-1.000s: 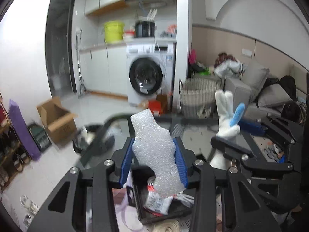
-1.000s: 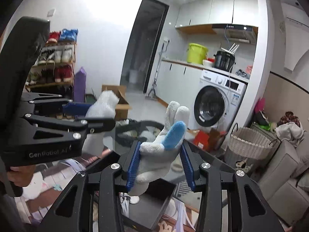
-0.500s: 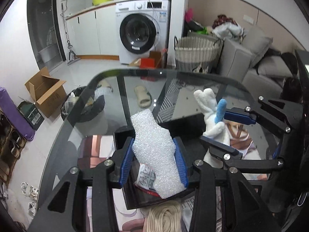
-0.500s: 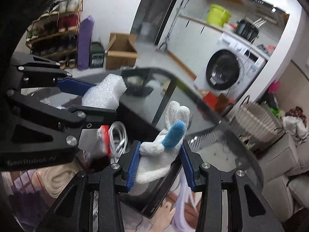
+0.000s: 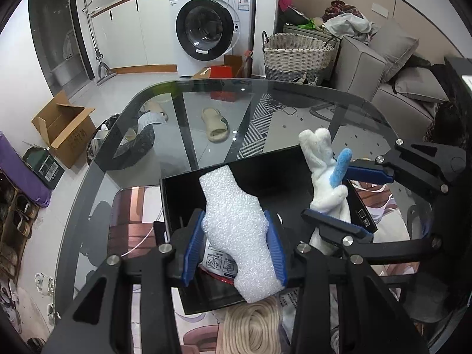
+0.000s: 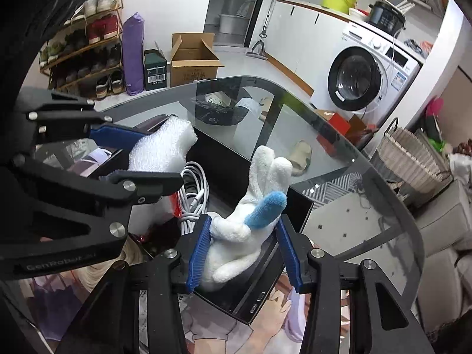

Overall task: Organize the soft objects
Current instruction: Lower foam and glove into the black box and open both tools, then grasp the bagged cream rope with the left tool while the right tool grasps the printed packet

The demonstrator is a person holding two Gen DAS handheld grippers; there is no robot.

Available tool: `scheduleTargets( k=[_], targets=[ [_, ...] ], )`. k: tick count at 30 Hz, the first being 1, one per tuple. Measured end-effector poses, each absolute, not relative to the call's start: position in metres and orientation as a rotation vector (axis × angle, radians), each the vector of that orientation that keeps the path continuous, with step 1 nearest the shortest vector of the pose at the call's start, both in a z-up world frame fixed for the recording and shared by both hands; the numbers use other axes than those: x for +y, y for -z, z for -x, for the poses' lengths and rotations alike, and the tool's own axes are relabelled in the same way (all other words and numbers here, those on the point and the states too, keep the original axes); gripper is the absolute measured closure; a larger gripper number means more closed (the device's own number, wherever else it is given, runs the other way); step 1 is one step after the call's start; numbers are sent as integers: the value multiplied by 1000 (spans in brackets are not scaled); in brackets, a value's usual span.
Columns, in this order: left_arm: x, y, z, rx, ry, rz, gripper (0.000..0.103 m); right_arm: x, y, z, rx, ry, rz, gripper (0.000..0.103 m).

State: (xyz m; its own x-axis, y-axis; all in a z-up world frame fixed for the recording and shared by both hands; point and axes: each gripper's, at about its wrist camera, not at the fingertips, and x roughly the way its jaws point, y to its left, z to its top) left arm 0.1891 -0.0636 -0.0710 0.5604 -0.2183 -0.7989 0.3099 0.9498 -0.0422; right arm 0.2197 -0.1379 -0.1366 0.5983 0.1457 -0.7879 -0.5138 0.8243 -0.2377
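Note:
A white foam piece [image 5: 236, 224] stands between the blue pads of my left gripper [image 5: 234, 218], which is shut on it over the near part of a black tray [image 5: 265, 177]. A white glove with one blue finger [image 6: 259, 177] sits between the pads of my right gripper [image 6: 244, 224], whose jaws are opening. The left pad touches the glove and a dark gap shows at the right pad. The glove [image 5: 317, 147] hangs over the tray's right edge. Both grippers tilt downward, side by side.
The tray [image 6: 224, 159] lies on a glass table [image 5: 206, 112] and holds a white cable [image 6: 194, 194] and a red-edged packet [image 5: 218, 265]. A coil of pale rope [image 5: 250, 330] lies at the near edge. A wicker basket [image 5: 298, 56] and sofa stand beyond.
Both grippers have sunk and tipped down from facing the room to looking onto the tray. The right jaws stand slightly wider around the glove. The foam stays gripped.

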Motion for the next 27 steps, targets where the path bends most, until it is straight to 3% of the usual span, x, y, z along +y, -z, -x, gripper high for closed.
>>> scheduleTargets(
  k=[2,4,7,18,21,23,27],
  targets=[
    [-64,71,-189,926,312,-108,61,-138,137,-220,851,-402,457,47],
    [-65,70,-188,920,312,-116,55,-140,136,-219,862,-436,414,45],
    [-61,67,-188,907,297,-112,46,-138,133,-217,872,-456,385,45],
    [-48,49,-159,923,330,-131,41,-145,107,-189,921,-519,305,45],
    [-48,53,-141,946,353,-158,24,-151,105,-172,969,-559,268,34],
    [-51,59,-132,963,353,-180,24,-156,106,-160,988,-574,241,25],
    [-56,80,-123,1010,358,-214,23,-167,117,-148,1037,-591,196,25]
  ],
)
